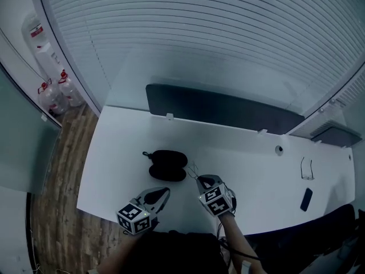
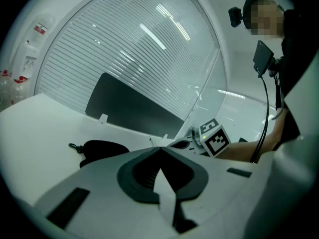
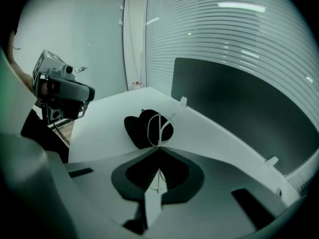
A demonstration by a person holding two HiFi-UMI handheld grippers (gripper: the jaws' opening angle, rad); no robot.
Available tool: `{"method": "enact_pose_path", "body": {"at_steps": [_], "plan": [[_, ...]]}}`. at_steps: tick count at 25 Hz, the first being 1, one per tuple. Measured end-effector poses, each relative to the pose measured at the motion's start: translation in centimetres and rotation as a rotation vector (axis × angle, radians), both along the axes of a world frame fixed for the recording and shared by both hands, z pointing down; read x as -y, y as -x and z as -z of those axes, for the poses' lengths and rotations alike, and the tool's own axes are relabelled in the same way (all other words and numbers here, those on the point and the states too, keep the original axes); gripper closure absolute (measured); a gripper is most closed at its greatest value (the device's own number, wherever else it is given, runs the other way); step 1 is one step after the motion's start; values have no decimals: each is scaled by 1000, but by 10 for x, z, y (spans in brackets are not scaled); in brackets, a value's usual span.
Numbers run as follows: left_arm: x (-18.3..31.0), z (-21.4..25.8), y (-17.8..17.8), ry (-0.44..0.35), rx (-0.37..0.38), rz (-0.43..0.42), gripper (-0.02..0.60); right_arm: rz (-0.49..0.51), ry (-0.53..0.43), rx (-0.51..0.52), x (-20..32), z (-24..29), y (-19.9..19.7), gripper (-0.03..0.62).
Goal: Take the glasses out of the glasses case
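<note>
The black glasses case lies open on the white table, its two halves spread flat. My right gripper is just right of the case and shut on a thin wire-framed pair of glasses. In the right gripper view the jaw tips meet on the glasses, whose rims stick out in front of the case. My left gripper hovers near the table's front edge, below the case, shut with nothing in it. The left gripper view shows the case ahead at the left.
A second pair of glasses and a small black flat object lie at the table's right end. A dark partition panel runs along the back edge. Bottles stand on the floor at the left.
</note>
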State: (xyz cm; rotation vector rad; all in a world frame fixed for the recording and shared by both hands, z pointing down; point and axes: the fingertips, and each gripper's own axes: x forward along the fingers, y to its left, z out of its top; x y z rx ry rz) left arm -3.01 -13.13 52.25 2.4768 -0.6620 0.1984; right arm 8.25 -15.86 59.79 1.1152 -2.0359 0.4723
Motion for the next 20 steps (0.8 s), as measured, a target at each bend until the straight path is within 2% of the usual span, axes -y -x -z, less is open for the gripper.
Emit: {"method": "enact_pose_path", "body": {"at_steps": [13, 20], "plan": [[0, -21, -10, 91, 23, -5, 578, -10, 130, -16, 4, -48, -20, 576], [0, -29, -20, 131, 23, -22, 578, 0, 197, -57, 8, -68, -29, 576]]}}
